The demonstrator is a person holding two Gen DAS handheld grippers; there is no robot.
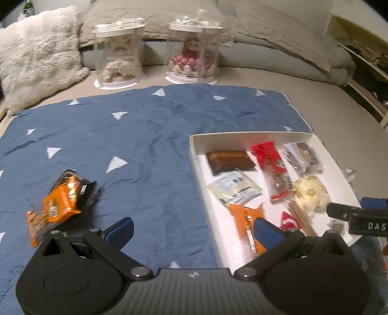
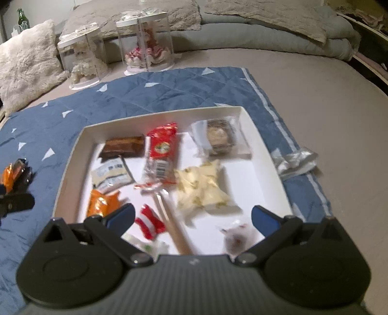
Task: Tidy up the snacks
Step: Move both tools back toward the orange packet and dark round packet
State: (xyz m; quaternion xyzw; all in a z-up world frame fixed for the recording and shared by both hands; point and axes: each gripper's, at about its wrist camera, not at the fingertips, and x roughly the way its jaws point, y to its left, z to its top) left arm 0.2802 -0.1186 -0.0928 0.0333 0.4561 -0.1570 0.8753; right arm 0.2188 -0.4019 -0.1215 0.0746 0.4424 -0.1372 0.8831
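Observation:
A white tray (image 2: 264, 150) lies on a blue quilt and holds several wrapped snacks: a brown bar (image 2: 122, 145), a red packet (image 2: 161, 150), a pale yellow bag (image 2: 201, 186), a clear-wrapped cookie (image 2: 219, 137) and a small orange pack (image 2: 99, 203). My right gripper (image 2: 192, 218) hovers open over the tray's near side with nothing between its fingers. An orange and black snack pack (image 1: 61, 203) lies on the quilt to the left of the tray (image 1: 208, 191). My left gripper (image 1: 194, 229) stands open over the quilt at the tray's left wall, empty, with that pack just left of it.
Two clear plastic jars (image 1: 118, 55) (image 1: 194, 51) with figurines inside stand beyond the quilt (image 1: 135, 135). A fluffy cushion (image 1: 36, 55) lies at the back left. Crumpled silver wrapping (image 2: 293, 160) sits right of the tray. A green bottle (image 2: 23, 18) stands far back left.

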